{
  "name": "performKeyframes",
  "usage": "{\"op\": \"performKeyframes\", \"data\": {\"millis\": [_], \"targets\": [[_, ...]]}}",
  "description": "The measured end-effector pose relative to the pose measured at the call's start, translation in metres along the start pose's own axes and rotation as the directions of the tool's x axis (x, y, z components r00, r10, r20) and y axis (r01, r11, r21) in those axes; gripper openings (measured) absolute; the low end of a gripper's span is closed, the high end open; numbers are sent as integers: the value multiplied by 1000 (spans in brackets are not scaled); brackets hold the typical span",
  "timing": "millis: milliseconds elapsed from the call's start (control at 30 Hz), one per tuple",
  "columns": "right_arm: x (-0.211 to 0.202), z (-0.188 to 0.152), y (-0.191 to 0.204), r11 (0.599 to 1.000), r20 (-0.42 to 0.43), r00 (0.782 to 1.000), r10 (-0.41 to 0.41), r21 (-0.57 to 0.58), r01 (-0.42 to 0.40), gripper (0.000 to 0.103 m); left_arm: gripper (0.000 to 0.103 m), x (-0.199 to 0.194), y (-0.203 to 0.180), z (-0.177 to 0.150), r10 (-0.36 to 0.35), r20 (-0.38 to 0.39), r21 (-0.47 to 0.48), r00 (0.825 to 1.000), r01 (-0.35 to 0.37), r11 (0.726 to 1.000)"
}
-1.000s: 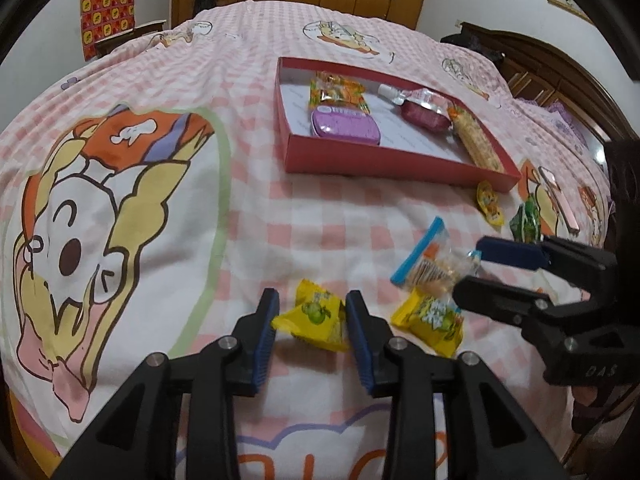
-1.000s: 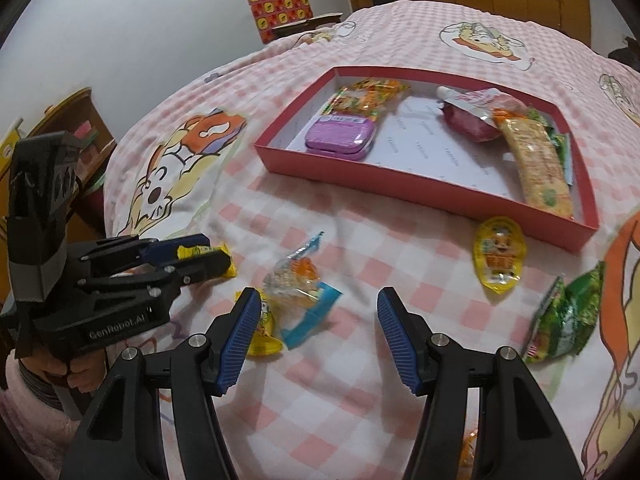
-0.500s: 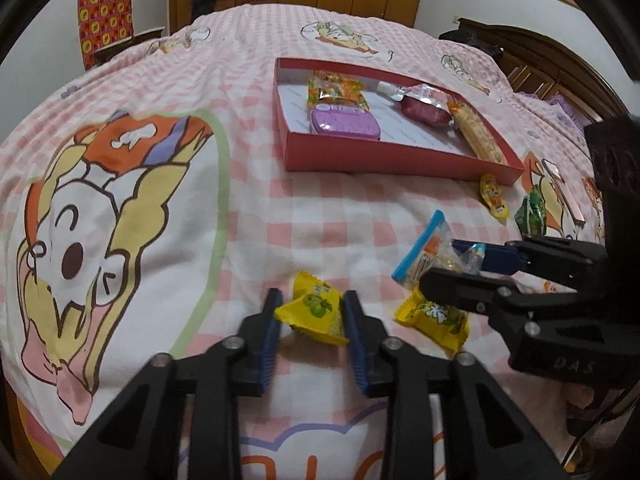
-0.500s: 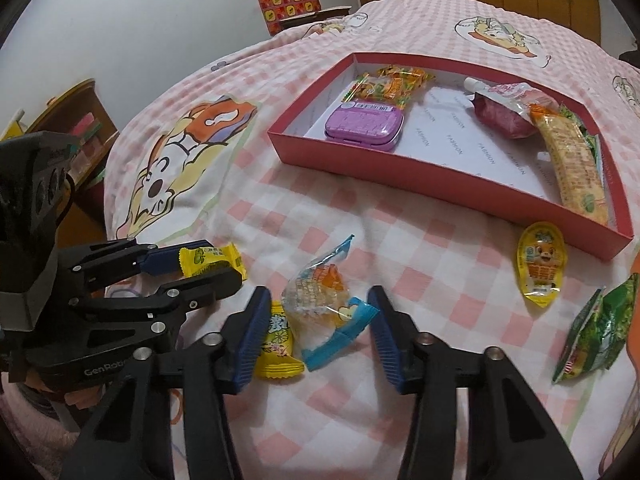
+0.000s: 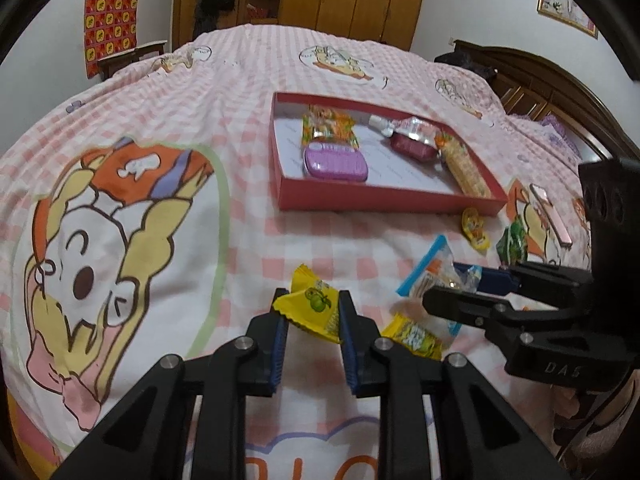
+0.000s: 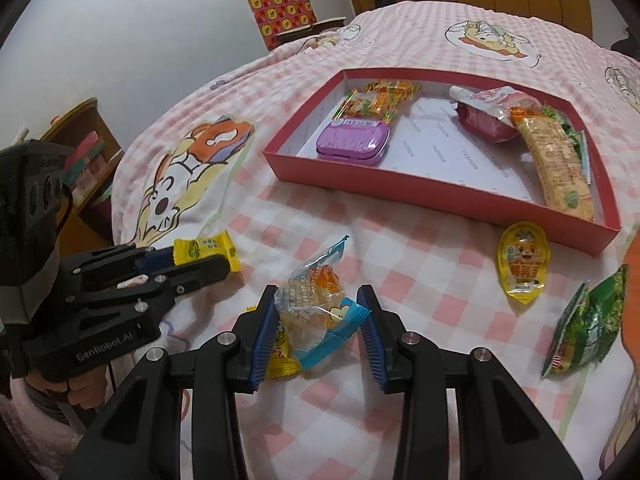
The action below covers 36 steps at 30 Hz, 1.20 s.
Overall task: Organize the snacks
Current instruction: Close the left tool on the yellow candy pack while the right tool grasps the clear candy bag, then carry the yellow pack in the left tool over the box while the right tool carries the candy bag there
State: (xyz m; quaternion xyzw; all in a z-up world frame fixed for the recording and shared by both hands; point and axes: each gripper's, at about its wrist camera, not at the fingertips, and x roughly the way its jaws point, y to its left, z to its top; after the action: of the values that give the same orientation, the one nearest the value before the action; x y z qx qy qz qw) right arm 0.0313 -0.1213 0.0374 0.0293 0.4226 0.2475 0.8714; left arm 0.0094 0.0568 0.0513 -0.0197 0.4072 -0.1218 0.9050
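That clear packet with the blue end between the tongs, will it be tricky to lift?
Probably light: the clear packet looks puffy and crinkled. Its film is glossy, so it may slip or squash between the right tongs. The loose blue end will likely flop.

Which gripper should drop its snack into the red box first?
Probably left: the left gripper is already shut on the yellow candy packet; the right gripper only straddles the clear blue-ended packet.
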Motion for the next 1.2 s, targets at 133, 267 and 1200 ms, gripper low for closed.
{"op": "performKeyframes", "data": {"millis": [133,267,1200], "targets": [[-4,2,-2,1000,12,1000,-3,4,3,40,24,-1,0,8,12,12,-6,1000,-12,1000],[-10,7,-4,1000,28,1000,-10,0,10,40,24,-1,0,20,9,23,-20,1000,-8,1000],[-27,68,-65,988,128,982,-140,80,130,40,24,53,-60,102,-111,52,53,992,109,993]]}}
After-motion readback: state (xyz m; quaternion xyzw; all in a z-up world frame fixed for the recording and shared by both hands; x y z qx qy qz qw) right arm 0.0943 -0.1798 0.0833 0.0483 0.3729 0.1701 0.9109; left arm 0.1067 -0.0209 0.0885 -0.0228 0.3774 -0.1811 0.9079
